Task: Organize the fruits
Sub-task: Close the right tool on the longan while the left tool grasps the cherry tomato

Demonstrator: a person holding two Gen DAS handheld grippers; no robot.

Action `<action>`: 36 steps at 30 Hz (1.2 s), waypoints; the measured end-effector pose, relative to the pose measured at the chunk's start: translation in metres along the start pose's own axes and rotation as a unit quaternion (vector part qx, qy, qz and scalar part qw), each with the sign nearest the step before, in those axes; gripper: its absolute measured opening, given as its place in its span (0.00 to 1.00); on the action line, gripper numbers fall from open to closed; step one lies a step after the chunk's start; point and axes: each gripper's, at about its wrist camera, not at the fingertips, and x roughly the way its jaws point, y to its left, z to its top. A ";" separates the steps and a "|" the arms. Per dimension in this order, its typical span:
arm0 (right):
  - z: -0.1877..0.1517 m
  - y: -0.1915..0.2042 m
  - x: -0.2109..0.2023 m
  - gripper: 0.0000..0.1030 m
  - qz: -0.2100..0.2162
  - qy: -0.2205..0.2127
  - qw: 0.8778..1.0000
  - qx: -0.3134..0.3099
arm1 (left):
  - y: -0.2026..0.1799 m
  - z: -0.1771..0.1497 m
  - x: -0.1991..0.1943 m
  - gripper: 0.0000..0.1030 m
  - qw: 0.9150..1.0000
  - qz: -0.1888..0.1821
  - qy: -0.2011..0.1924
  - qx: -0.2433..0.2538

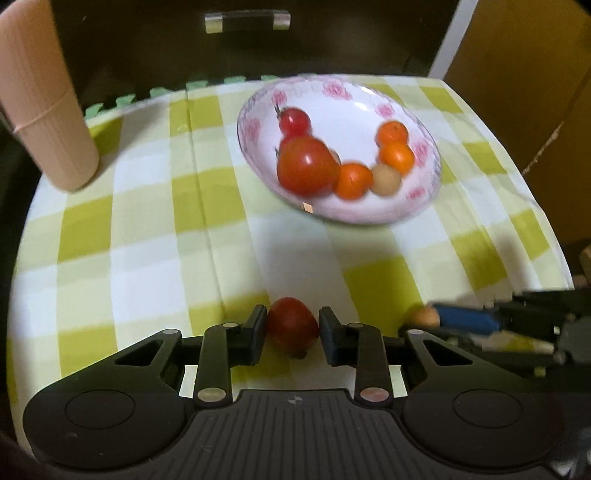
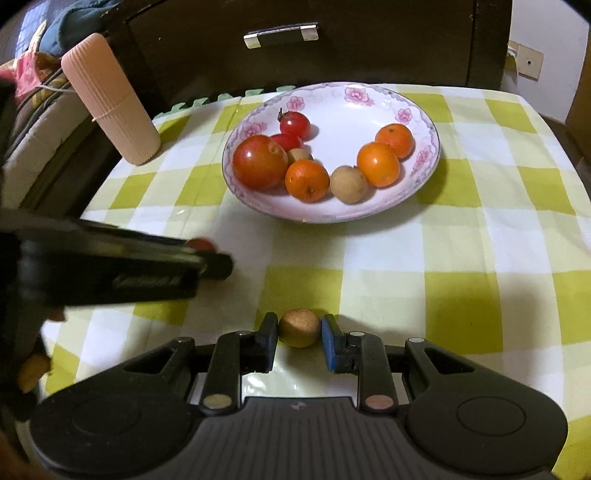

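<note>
A white floral plate (image 1: 369, 210) (image 2: 332, 99) holds several fruits: a big tomato (image 2: 259, 161), small red tomatoes (image 2: 294, 123), oranges (image 2: 378, 164) and brown round fruits (image 2: 348, 184). My left gripper (image 1: 292, 329) is shut on a red tomato (image 1: 291, 325) just above the cloth, in front of the plate. My right gripper (image 2: 299, 329) is shut on a small brown fruit (image 2: 299, 327), also in front of the plate. The left gripper shows in the right wrist view (image 2: 218, 258), the right gripper in the left wrist view (image 1: 424, 317).
A green and white checked cloth (image 2: 443, 258) covers the table. A pink ribbed cylinder (image 2: 110, 99) stands at the back left. A dark cabinet with a metal handle (image 2: 280, 35) is behind the table.
</note>
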 end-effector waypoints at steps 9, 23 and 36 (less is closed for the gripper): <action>-0.031 -0.002 -0.020 0.24 -0.032 0.009 0.999 -0.008 | -0.016 -0.036 -0.012 0.39 0.999 0.013 0.014 0.031; -0.048 -0.003 -0.029 0.26 -0.027 0.012 1.000 -0.010 | -0.004 -0.030 -0.027 0.62 1.000 0.012 -0.021 -0.002; -0.034 -0.035 -0.045 0.36 0.002 -0.011 0.997 0.075 | -0.001 -0.023 -0.022 0.64 1.000 0.006 -0.022 -0.016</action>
